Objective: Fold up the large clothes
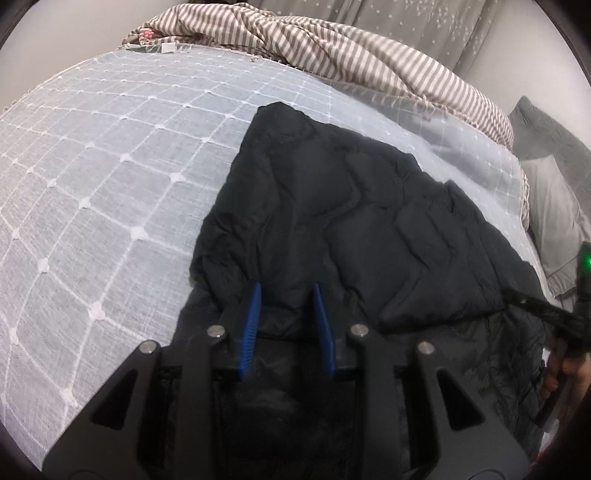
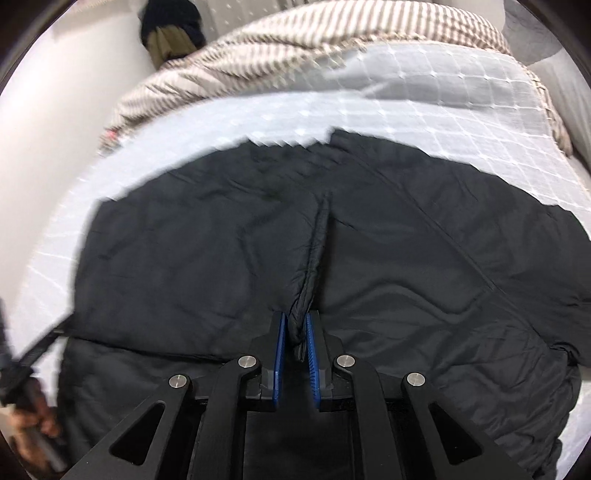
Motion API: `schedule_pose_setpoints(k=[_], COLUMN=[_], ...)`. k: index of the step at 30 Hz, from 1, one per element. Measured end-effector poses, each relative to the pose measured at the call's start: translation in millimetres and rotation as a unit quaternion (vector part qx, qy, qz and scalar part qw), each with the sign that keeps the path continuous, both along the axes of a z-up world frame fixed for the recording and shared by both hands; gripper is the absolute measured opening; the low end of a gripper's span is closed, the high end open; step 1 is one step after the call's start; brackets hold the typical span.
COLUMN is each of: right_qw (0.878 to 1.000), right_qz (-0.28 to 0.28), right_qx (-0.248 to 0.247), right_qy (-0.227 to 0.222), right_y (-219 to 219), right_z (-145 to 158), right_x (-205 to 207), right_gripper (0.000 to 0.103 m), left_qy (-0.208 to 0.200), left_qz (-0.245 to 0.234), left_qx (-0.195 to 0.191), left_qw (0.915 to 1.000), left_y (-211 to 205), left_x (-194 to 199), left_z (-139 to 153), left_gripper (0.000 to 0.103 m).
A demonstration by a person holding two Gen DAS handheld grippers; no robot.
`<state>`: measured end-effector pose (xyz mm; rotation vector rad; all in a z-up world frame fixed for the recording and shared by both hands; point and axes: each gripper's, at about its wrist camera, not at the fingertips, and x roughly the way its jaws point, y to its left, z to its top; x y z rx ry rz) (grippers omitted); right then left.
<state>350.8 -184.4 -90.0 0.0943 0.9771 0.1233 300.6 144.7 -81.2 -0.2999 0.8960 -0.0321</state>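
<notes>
**Both claws on the near hem, ready to fold**

Nearest, the right gripper [image 2: 294, 328] is clenched on a pinched ridge of the black padded jacket [image 2: 258, 251], its blue pads pressing the fabric from both sides. Over on the other side, the left gripper [image 1: 286, 299] has its jaws partly closed with the jacket's near edge bunched between them; whether the pads truly bite I cannot tell.

It looks like the grasp before a fold. Next, I'd judge, both hands must lift together and carry the near edge away over the body, keeping it taut.

Beneath the jacket lies a pale bedspread [image 1: 110, 177] with a white grid. Beyond it, a striped blanket [image 1: 314, 44] is heaped, then grey pillows [image 1: 554, 206] and a curtain [image 1: 406, 26].
</notes>
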Motion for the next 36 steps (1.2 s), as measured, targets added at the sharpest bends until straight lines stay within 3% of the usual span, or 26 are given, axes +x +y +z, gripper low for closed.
schedule_pose_setpoints(k=[1,2,3,4,5,6,8,11,19,24,36], right_qw=[1.0,1.0,1.0,0.999,0.999,0.998,0.997,0.995,0.981,0.967,0.919], right_qz=[-0.009,-0.019,-0.026,-0.035,-0.047,-0.055,-0.067,-0.087,-0.177,-0.242,-0.375], right_qx=[-0.008,-0.005,0.006,0.017,0.026,0.034,0.048,0.055,0.073,0.079,0.124], right_qy=[0.006,0.01,0.011,0.011,0.011,0.007,-0.007,-0.017,-0.012,-0.004,0.015], right_y=[-4.0,-10.4,-18.3,-26.9,-36.8,-46.0,-63.4,-93.4,-178.6,-232.5,-336.1], right_z=[-4.3,-6.9,-7.2,-6.1,-3.3,1.2,12.6,27.7,38.3,25.0,-15.6], right_x=[-0.3,-2.2,-5.2,-9.2,-14.2,-20.0,-31.4,-48.7,-89.5,-112.5,-152.3], right_gripper=[0.016,0.022,0.033,0.04,0.057,0.07,0.075,0.077,0.081,0.082,0.082], left_qy=[0.002,0.001,-0.003,-0.009,-0.012,-0.015,-0.015,0.001,0.054,0.052,0.027], left_qz=[-0.003,-0.006,-0.009,-0.008,-0.005,-0.001,-0.002,-0.008,-0.005,-0.007,0.0], left_qx=[0.005,0.007,0.007,0.009,0.013,0.018,0.018,0.004,-0.016,0.003,0.012], left_qw=[1.0,1.0,0.9999,0.9999,0.9998,0.9997,0.9997,1.0,0.9984,0.9986,0.9996], left_y=[-2.5,-4.0,-5.6,-6.8,-7.7,-9.1,-11.5,-13.8,-25.1,-33.1,-40.4], left_x=[-1.4,-2.7,-4.9,-7.3,-9.1,-10.9,-14.2,-17.9,-21.4,-26.1,-29.4], left_z=[2.5,4.2,7.4,11.2,14.3,18.0,22.9,22.6,14.5,14.6,18.8], left_gripper=[0.037,0.049,0.056,0.07,0.08,0.083,0.087,0.098,0.101,0.102,0.102])
